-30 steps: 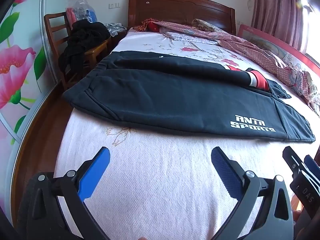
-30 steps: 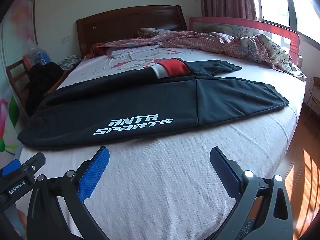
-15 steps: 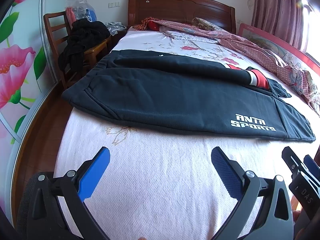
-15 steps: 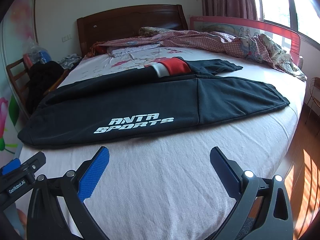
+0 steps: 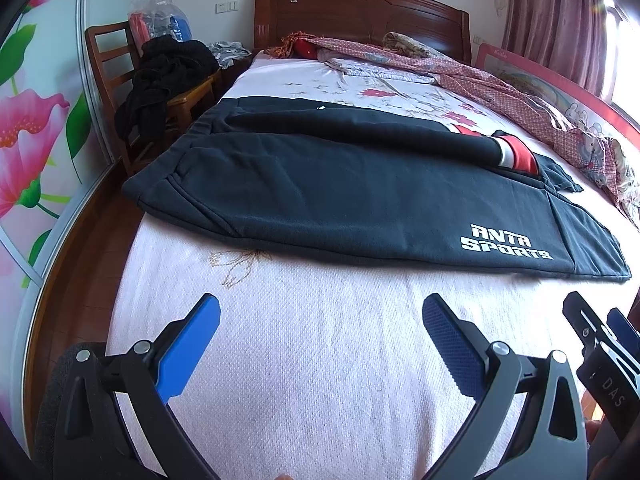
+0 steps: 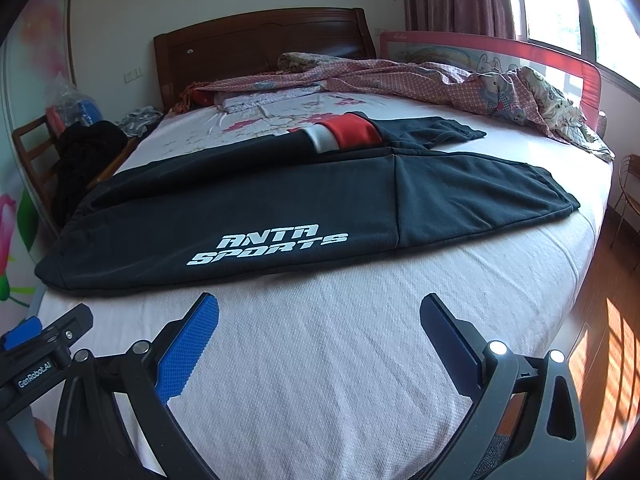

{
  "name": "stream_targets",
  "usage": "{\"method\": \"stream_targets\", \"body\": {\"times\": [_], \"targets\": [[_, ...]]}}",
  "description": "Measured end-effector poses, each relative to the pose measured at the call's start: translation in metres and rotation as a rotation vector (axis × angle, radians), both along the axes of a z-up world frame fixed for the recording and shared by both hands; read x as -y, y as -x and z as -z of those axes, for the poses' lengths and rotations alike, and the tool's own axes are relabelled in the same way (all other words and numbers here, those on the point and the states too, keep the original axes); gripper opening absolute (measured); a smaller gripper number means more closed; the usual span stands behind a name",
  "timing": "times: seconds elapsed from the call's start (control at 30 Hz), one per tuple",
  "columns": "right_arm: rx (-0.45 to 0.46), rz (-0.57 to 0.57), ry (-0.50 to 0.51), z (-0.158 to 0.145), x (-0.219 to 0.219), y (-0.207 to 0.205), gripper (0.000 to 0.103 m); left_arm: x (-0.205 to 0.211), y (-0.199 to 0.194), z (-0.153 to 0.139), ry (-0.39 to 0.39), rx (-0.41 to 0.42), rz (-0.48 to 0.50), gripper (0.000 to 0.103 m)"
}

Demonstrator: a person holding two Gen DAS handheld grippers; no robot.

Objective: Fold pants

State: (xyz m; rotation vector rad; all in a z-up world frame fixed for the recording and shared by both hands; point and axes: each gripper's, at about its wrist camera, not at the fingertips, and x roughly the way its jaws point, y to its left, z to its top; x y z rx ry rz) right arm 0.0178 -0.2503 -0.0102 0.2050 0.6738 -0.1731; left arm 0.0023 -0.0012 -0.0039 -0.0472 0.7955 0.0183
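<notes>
- Nothing on the bed has shifted since a second ago; both views have only crept slightly closer to the pants (image 5: 360, 200) (image 6: 280, 208)
- Pants lie flat across the bed (image 5: 300, 360) (image 6: 340, 360), waistband at the left edge, cuffs toward the right, one leg folded over the other, white "ANTA SPORTS" lettering (image 5: 506, 242) (image 6: 268, 249) on the near leg
- Red and white band (image 5: 516, 156) (image 6: 344, 134) shows on the far leg, beyond the near one
- Left gripper (image 5: 320, 340) hangs over bare sheet short of the near hem, fingers spread wide, holding nothing
- Right gripper (image 6: 319, 336) is likewise spread and empty, just short of the hem below the lettering
- Between grippers and pants only open sheet lies in the way
- Wooden chair (image 5: 108, 56) (image 6: 28, 140) beside the bed's left edge carries a heap of black clothes (image 5: 164, 76) (image 6: 84, 152) and a plastic bag (image 5: 160, 12) whose contents I cannot make out
- Crumpled checked blanket (image 5: 520, 92) (image 6: 460, 80) lies along the far right side, against a red bed rail (image 5: 560, 84) (image 6: 560, 64)
- Headboard (image 5: 360, 12) (image 6: 260, 48) closes the far end; the right edge drops to wooden floor (image 6: 600, 320)
</notes>
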Motion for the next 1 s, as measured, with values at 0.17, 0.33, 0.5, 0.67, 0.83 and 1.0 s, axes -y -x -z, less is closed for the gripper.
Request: {"method": "stream_targets", "body": {"times": [0.17, 0.33, 0.5, 0.67, 0.83, 1.0], "targets": [[-0.001, -0.001, 0.000, 0.000, -0.001, -0.001, 0.100, 0.001, -0.001, 0.001, -0.008, -0.016, 0.001, 0.101], [-0.002, -0.001, 0.001, 0.001, -0.001, -0.001, 0.100, 0.001, -0.001, 0.001, -0.008, -0.013, 0.002, 0.101], [-0.006, -0.002, 0.002, 0.001, -0.002, -0.001, 0.100, 0.000, 0.000, 0.002, 0.003, 0.009, 0.001, 0.101], [-0.004, -0.001, 0.003, 0.001, -0.002, -0.001, 0.100, 0.001, -0.001, 0.002, -0.007, 0.009, 0.001, 0.101], [-0.009, 0.000, -0.001, 0.002, -0.002, -0.001, 0.100, 0.000, -0.001, 0.003, -0.006, -0.003, 0.001, 0.101], [-0.052, 0.006, -0.051, 0.009, 0.006, -0.004, 0.100, -0.009, -0.009, 0.003, 0.076, -0.061, 0.029, 0.101]]}}
